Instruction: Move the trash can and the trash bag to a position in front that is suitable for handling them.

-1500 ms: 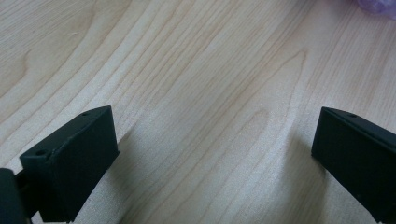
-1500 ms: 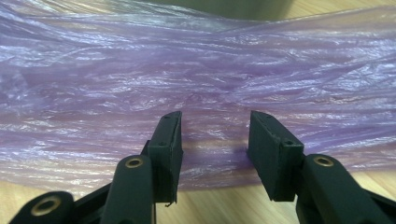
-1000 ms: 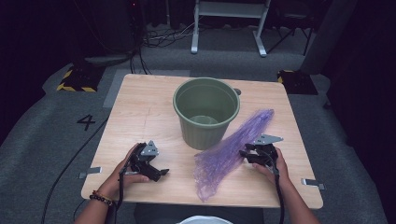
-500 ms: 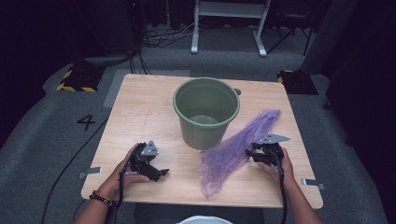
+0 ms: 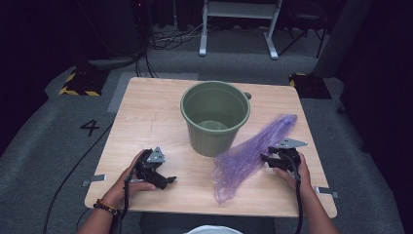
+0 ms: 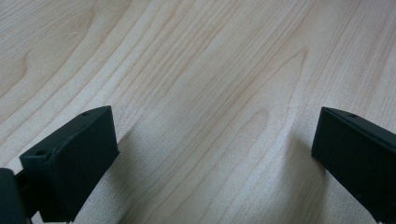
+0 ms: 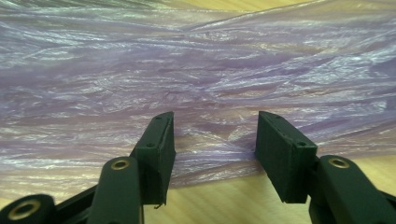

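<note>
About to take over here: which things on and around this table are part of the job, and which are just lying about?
In the job: purple plastic bag, green bucket, right gripper with its jaws just opening at the bag's edge, left gripper open over bare table.

Lying about: white frame, floor cables, striped block.

Bag (image 5: 251, 153) right of bucket (image 5: 215, 117)

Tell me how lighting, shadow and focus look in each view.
High view: table brightly lit, surroundings dark, bucket and bag a little soft. Left gripper view: sharp wood grain, soft shadows beside the jaws. Right gripper view: glare streaks on the bag, its far part blurred.
</note>
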